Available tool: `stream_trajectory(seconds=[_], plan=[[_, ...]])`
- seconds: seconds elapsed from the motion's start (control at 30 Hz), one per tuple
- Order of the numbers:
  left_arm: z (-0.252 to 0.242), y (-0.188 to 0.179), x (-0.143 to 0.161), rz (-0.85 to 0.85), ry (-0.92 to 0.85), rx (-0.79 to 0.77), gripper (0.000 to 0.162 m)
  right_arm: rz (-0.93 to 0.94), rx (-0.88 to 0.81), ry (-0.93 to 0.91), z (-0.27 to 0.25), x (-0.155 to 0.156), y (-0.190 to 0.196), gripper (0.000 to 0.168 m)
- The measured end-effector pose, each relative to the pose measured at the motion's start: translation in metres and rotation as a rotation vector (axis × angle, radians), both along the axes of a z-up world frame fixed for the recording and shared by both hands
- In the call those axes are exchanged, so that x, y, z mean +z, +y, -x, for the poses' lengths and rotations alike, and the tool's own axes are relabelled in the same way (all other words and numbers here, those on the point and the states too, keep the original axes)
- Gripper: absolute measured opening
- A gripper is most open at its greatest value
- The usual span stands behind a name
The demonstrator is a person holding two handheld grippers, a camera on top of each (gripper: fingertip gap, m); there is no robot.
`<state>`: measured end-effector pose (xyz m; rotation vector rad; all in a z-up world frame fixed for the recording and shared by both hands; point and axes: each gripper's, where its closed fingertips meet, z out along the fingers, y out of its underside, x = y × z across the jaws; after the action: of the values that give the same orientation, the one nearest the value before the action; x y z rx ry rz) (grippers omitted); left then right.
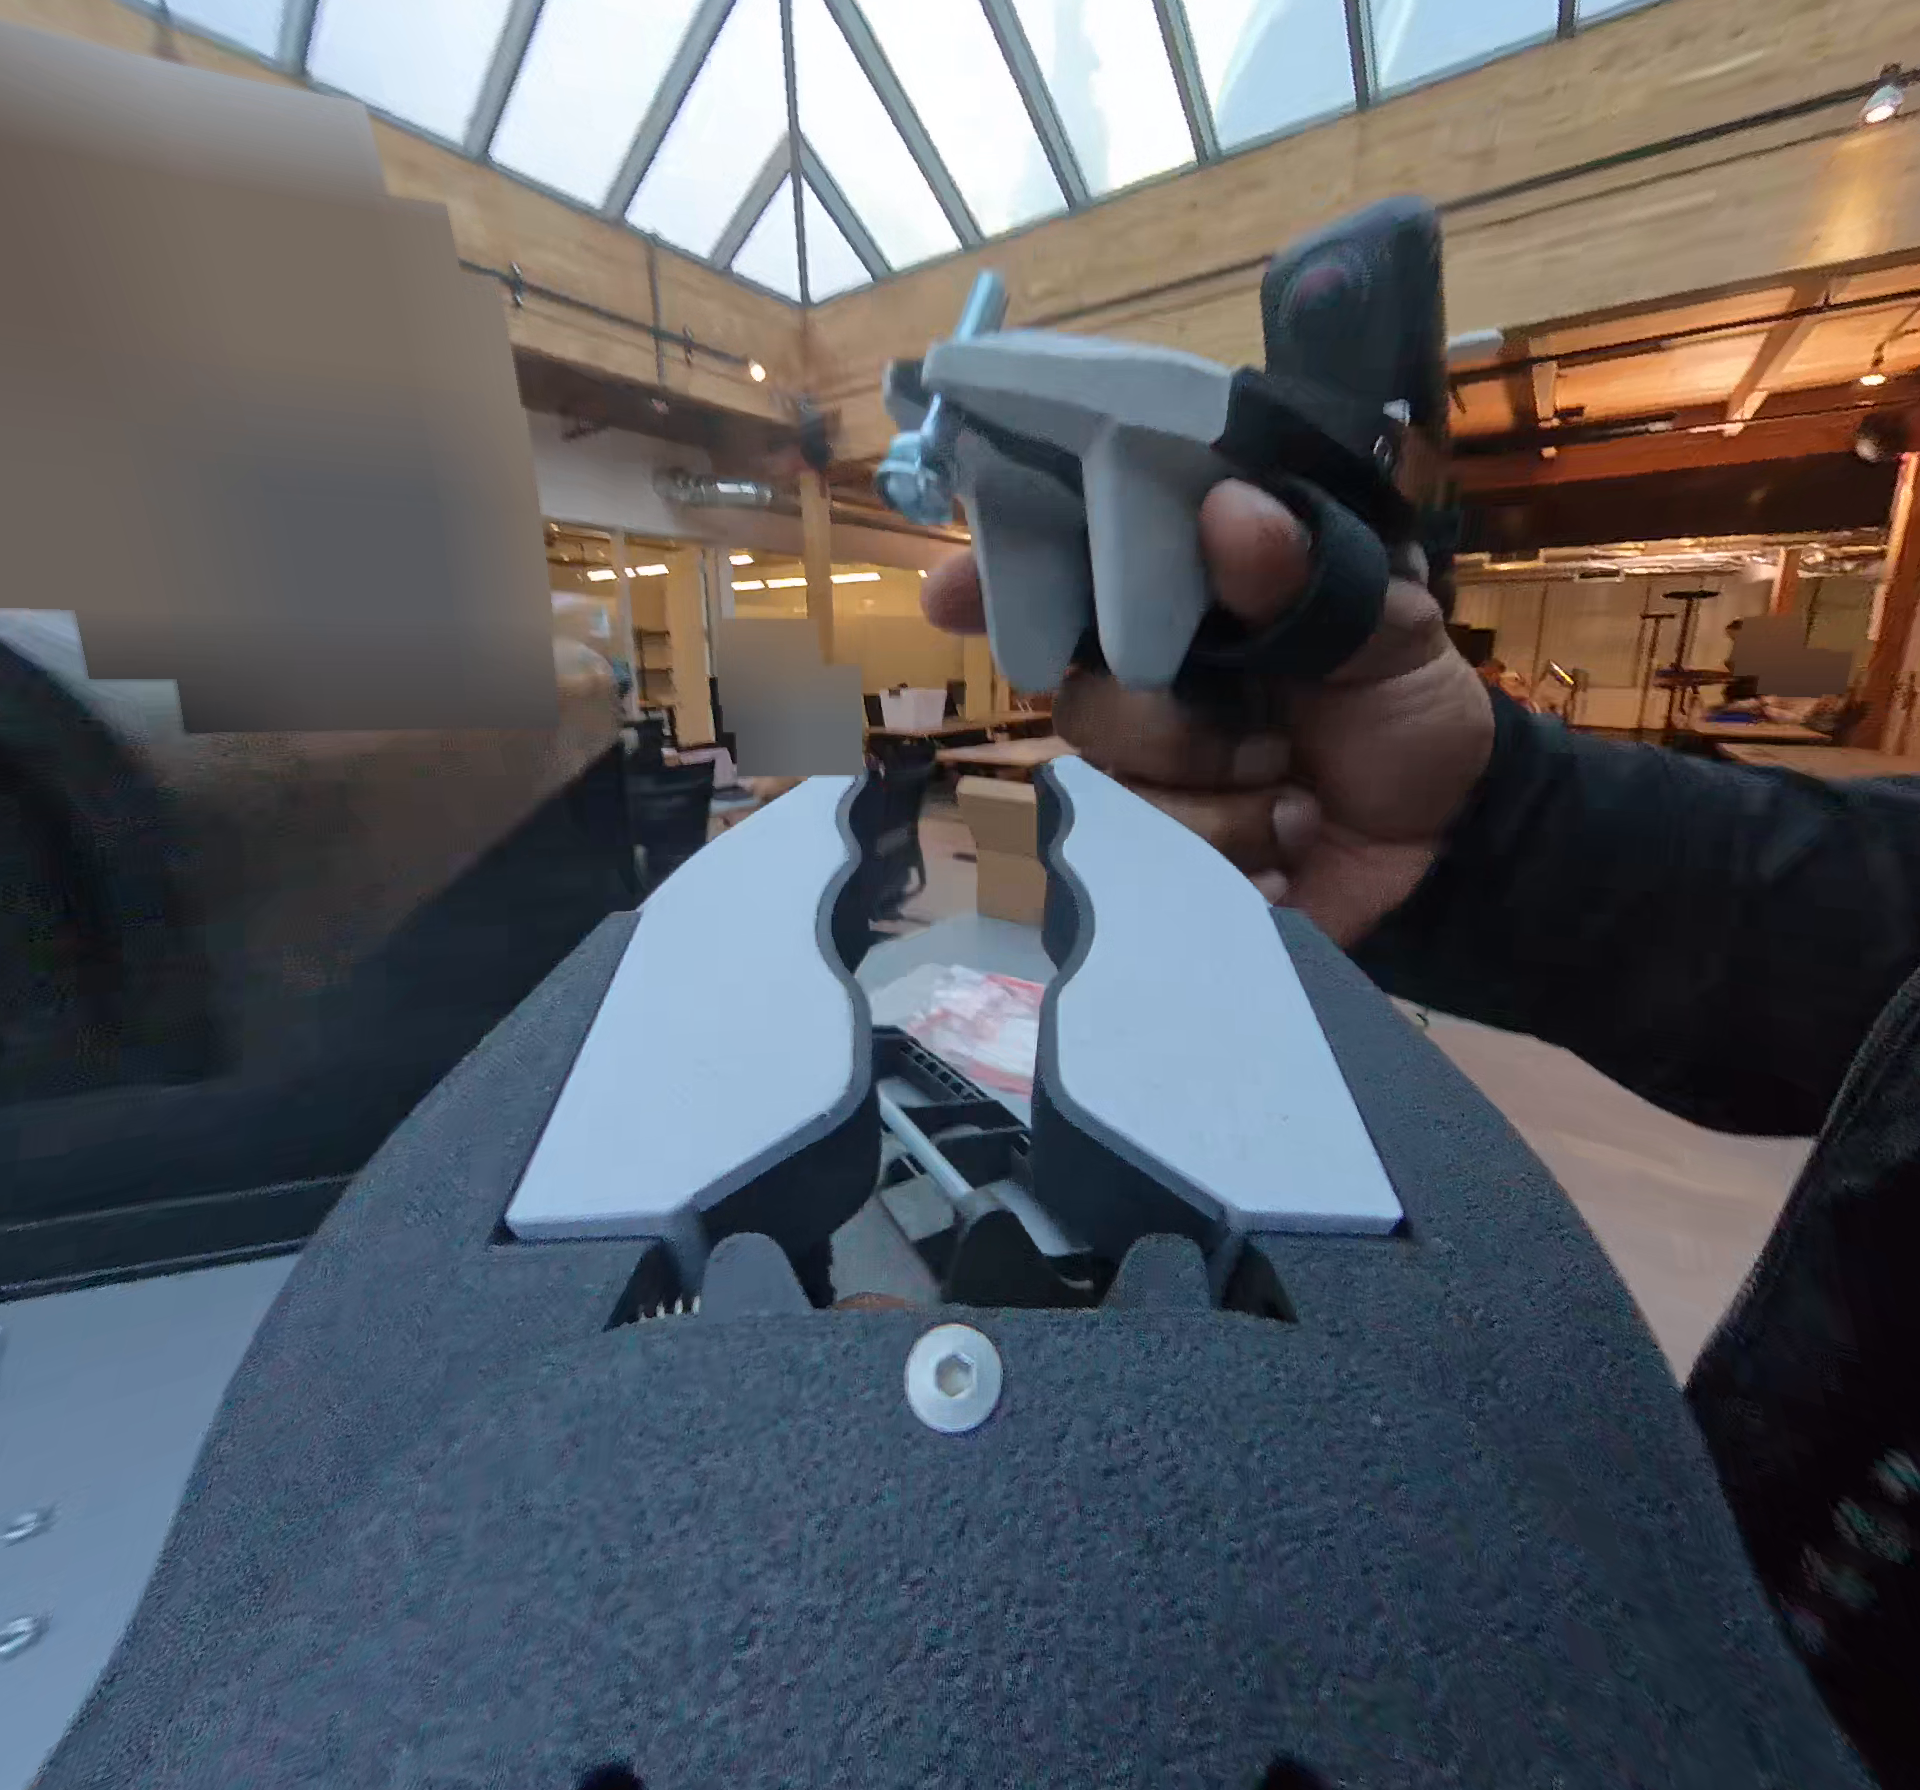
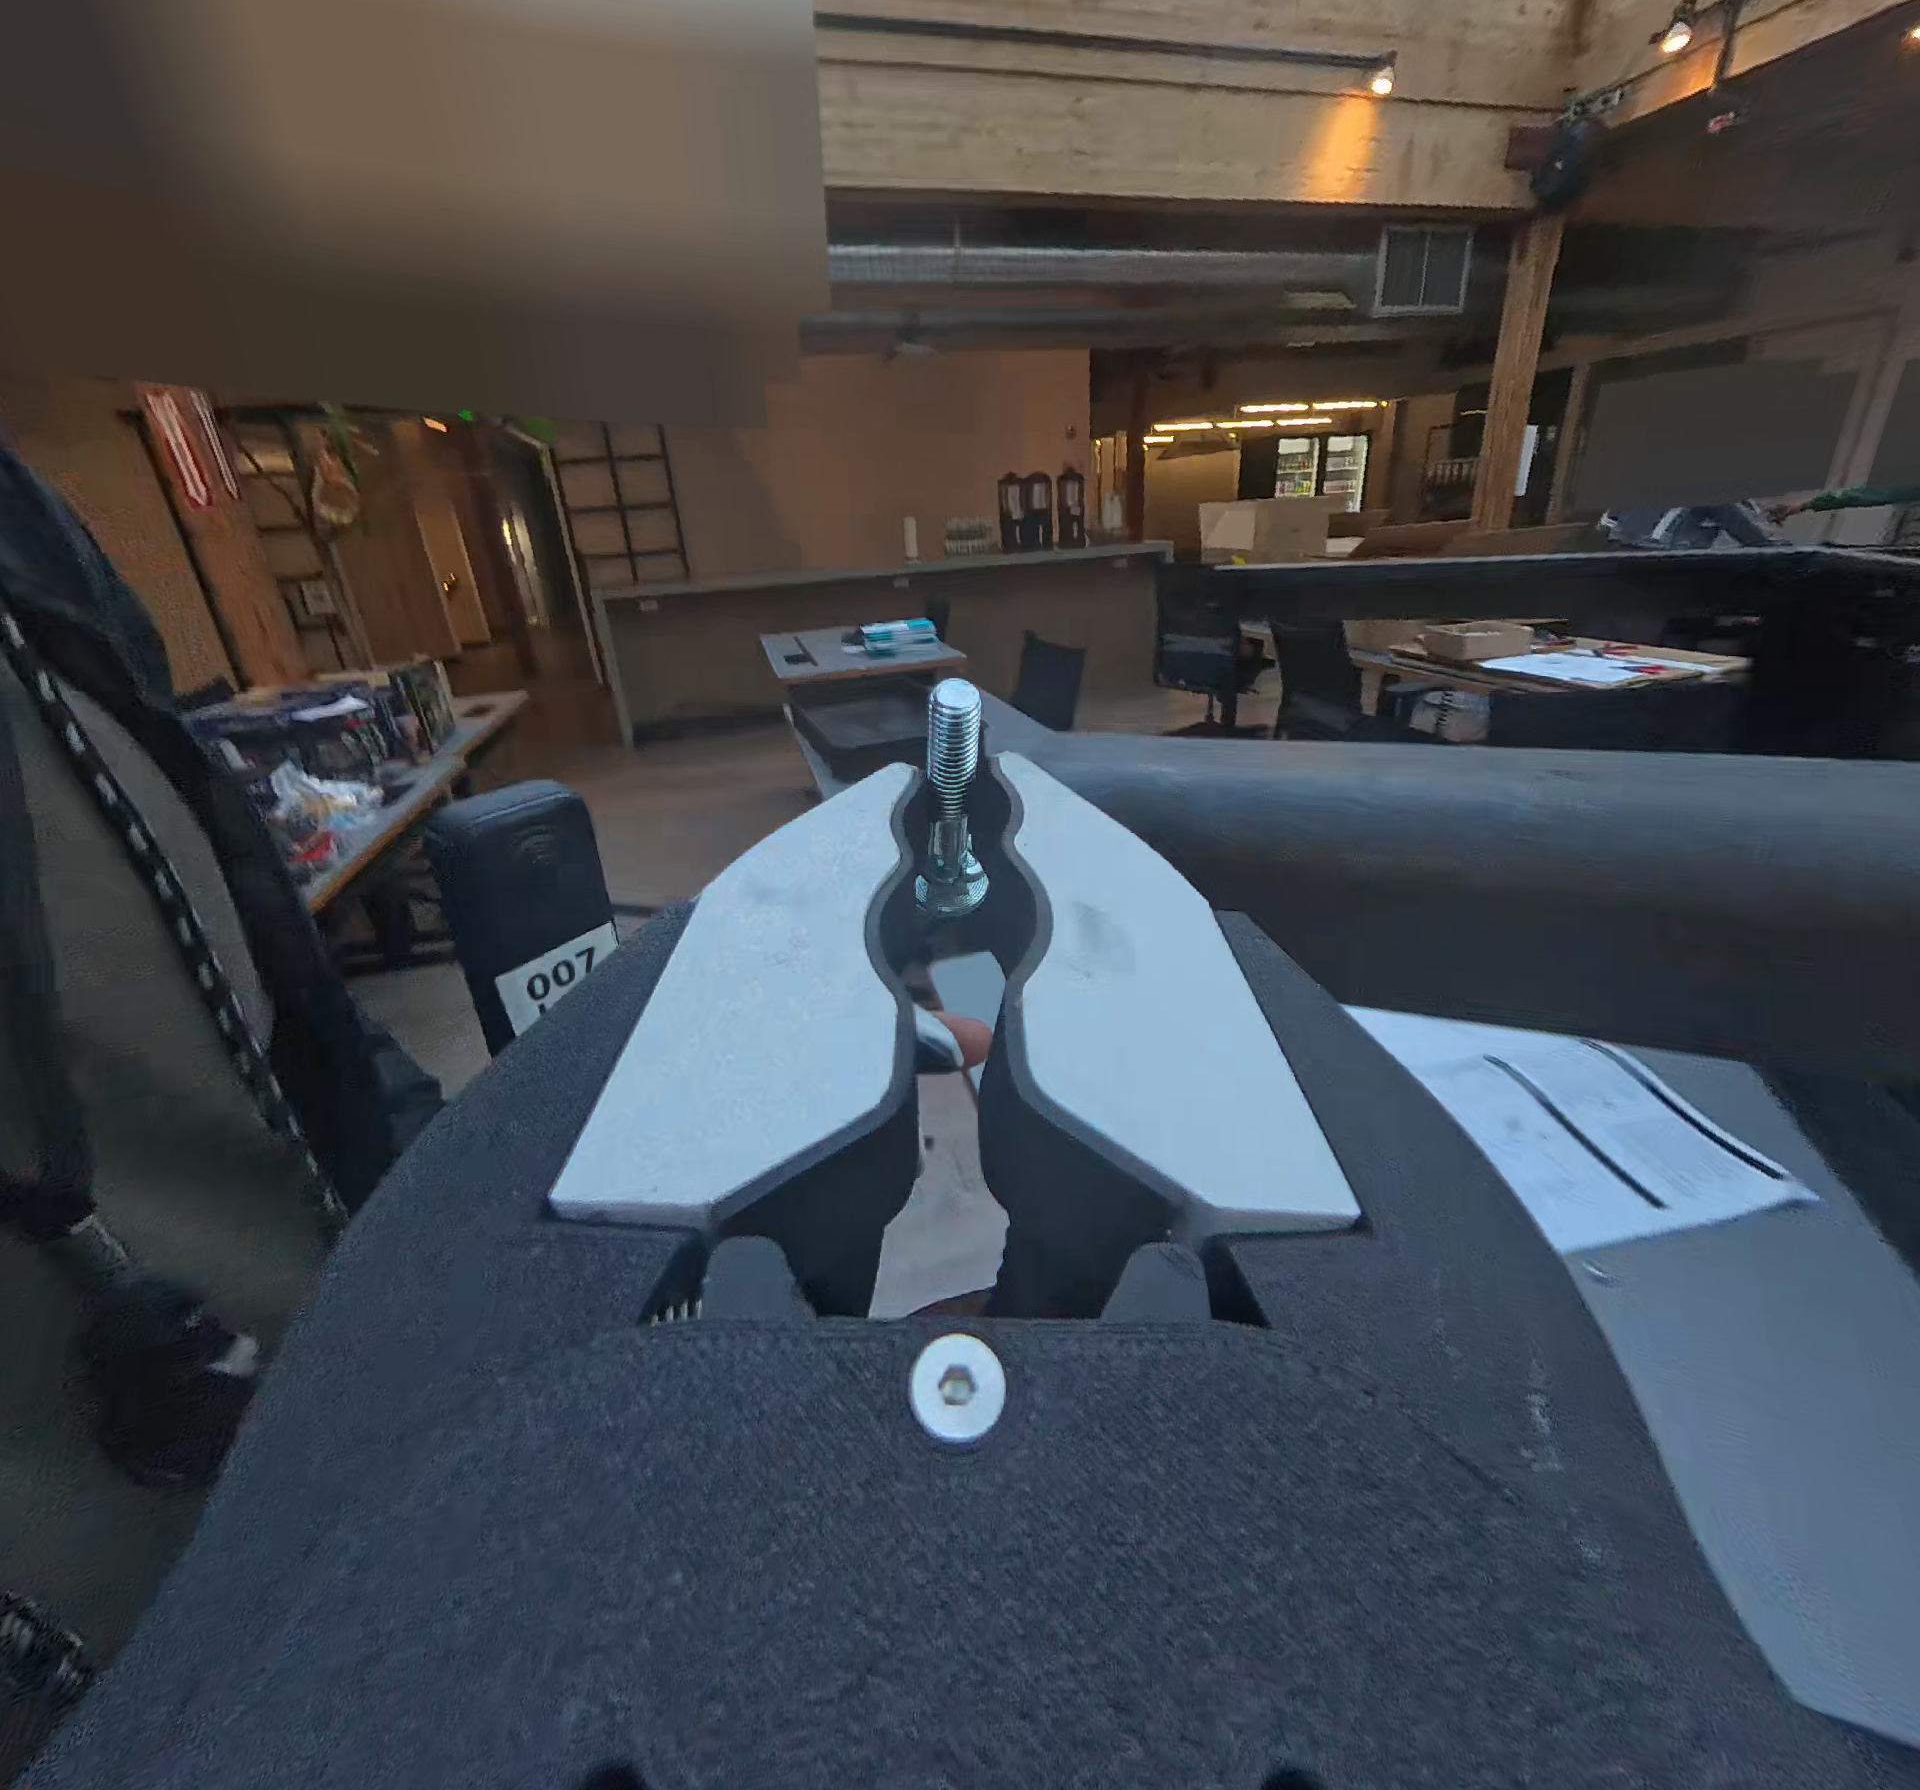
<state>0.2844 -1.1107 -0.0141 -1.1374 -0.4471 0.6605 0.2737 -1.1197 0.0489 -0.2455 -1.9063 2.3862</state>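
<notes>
steel bolt [image 2: 953, 795] pinched in the right gripper [image 2: 954, 784]; left gripper [image 1: 951, 795] parted, holding nothing.

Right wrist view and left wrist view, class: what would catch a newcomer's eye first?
In the right wrist view, a threaded metal bolt stands upright, clamped between the right gripper fingertips. In the left wrist view, the left gripper is open and empty, while a hand holds the other gripper raised beneath a glass skylight.
</notes>
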Motion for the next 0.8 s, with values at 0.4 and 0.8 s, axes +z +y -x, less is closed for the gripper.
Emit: stream_trajectory(seconds=[0.4,0.8], plan=[[-0.057,-0.177,0.097,-0.007,0.269,0.221,0.031,0.158,0.208,-0.503,-0.06,0.038,-0.171,0.01],[0.018,-0.179,0.135,0.058,0.402,0.219,0.019,0.137,0.18,-0.601,0.011,0.07,-0.182,0.01]])
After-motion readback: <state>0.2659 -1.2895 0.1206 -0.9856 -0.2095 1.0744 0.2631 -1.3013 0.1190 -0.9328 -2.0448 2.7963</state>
